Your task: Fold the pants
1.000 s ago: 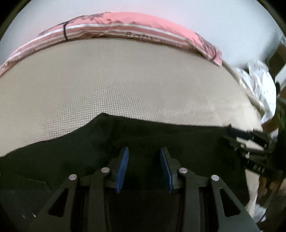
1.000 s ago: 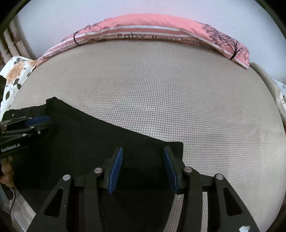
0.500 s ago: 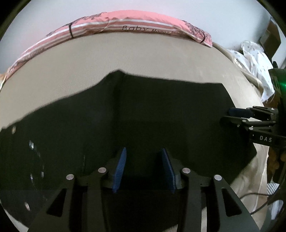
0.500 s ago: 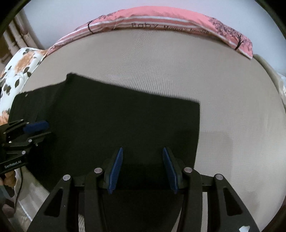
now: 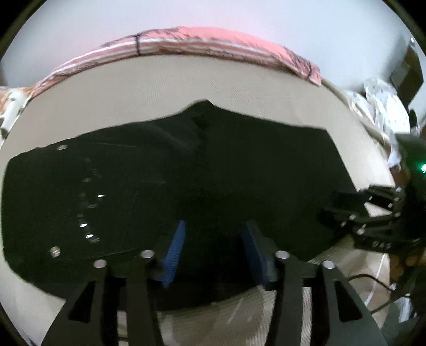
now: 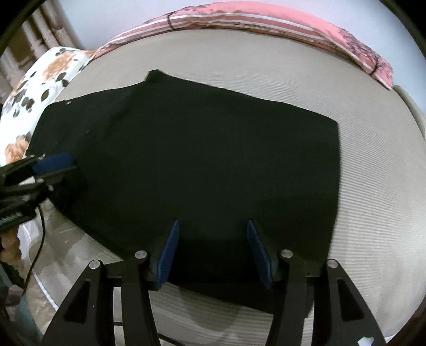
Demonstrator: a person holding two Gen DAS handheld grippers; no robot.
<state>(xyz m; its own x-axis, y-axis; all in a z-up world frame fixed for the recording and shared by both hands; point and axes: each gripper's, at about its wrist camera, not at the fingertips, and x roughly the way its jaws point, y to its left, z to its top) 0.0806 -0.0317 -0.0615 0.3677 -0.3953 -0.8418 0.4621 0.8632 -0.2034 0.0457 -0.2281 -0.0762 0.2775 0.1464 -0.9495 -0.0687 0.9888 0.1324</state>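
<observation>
The black pants (image 5: 186, 181) lie flat on the beige mattress (image 5: 133, 101), folded into a broad dark shape with metal studs at the left. They also show in the right wrist view (image 6: 202, 149). My left gripper (image 5: 213, 239) is open and empty, its blue pads over the pants' near edge. My right gripper (image 6: 213, 239) is open and empty over the near edge further right. Each gripper appears at the side of the other's view: the right one (image 5: 367, 213) and the left one (image 6: 40, 170).
A pink striped pillow (image 6: 266, 21) lies along the far edge of the mattress (image 6: 372, 186). A floral cloth (image 6: 34, 87) lies at the left, white patterned bedding (image 5: 383, 106) at the right. A cable (image 6: 37, 239) hangs off the near left edge.
Both grippers have pulled back and up from the pants, so much more of the black cloth and the mattress's near edge shows. The jaws stay open.
</observation>
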